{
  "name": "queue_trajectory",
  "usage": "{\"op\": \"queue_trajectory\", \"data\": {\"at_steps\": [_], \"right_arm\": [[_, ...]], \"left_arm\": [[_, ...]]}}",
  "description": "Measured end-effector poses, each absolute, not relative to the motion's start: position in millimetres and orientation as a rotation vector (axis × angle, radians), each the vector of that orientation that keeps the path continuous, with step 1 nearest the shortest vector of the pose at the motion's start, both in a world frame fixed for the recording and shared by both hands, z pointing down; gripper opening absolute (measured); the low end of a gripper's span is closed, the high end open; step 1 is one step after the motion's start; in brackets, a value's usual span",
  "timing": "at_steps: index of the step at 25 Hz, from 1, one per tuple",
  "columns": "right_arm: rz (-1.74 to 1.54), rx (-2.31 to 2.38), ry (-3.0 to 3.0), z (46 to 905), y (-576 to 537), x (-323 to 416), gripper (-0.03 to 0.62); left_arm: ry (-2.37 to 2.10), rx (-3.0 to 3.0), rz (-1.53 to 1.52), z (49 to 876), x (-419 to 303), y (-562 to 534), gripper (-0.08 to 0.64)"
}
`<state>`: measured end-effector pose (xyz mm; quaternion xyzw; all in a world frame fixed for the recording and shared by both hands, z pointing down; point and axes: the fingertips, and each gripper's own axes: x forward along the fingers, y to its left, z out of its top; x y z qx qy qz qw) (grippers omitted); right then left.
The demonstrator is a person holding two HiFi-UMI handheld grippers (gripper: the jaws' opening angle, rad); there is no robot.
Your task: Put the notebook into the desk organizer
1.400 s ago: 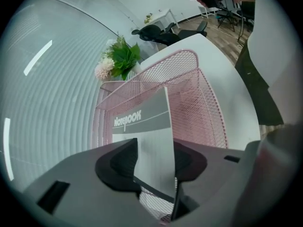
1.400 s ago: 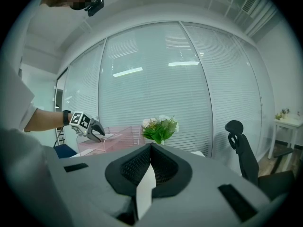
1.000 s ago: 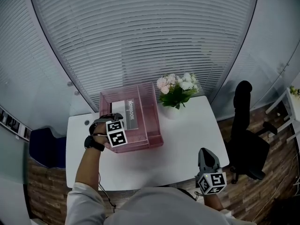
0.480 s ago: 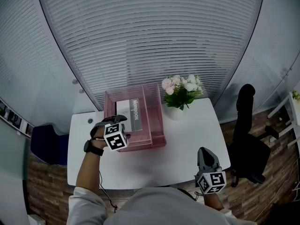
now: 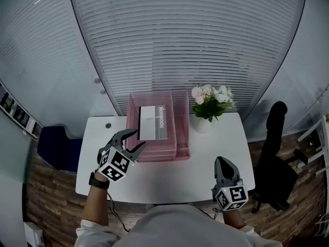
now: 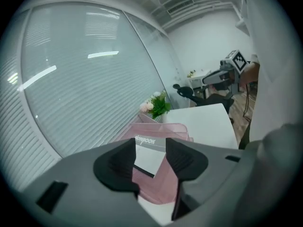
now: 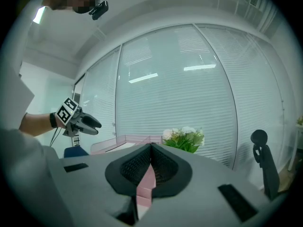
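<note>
The grey-and-white notebook (image 5: 152,122) lies flat in the top tray of the pink mesh desk organizer (image 5: 181,144) at the back of the white table (image 5: 205,156). My left gripper (image 5: 138,139) hovers just in front of the organizer's left front corner, apart from it. Its jaws are closing with nothing between them. In the left gripper view the notebook (image 6: 147,159) shows beyond the jaws, inside the organizer (image 6: 179,127). My right gripper (image 5: 221,161) is shut and holds nothing, low near the table's front right edge; its pads (image 7: 142,162) meet.
A vase of pink and white flowers (image 5: 211,104) stands right of the organizer. A black office chair (image 5: 275,161) is beyond the table's right end, a blue seat (image 5: 56,149) at its left. Window blinds run behind the table.
My left gripper has drawn back from over the organizer's front left toward the table front, leaving the notebook in the tray. The head view has shifted. The right gripper has stayed put.
</note>
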<state>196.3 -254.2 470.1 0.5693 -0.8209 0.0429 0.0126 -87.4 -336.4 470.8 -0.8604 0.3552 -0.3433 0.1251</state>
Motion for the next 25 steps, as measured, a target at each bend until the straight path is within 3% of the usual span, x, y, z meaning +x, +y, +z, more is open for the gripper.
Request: {"op": "queue_trajectory", "data": {"at_steps": [13, 19, 25], "right_arm": [[0.05, 1.649, -2.639, 450, -264, 151, 0.013], [0.004, 1.619, -2.644, 445, -262, 137, 0.011], [0.002, 1.63, -2.632, 448, -259, 138, 0.011]], "left_arm": [[1.576, -2.617, -0.41, 444, -158, -263, 0.016], [1.75, -2.69, -0.182, 454, -179, -241, 0.008], [1.763, -2.702, -0.165, 462, -184, -240, 0.008]]}}
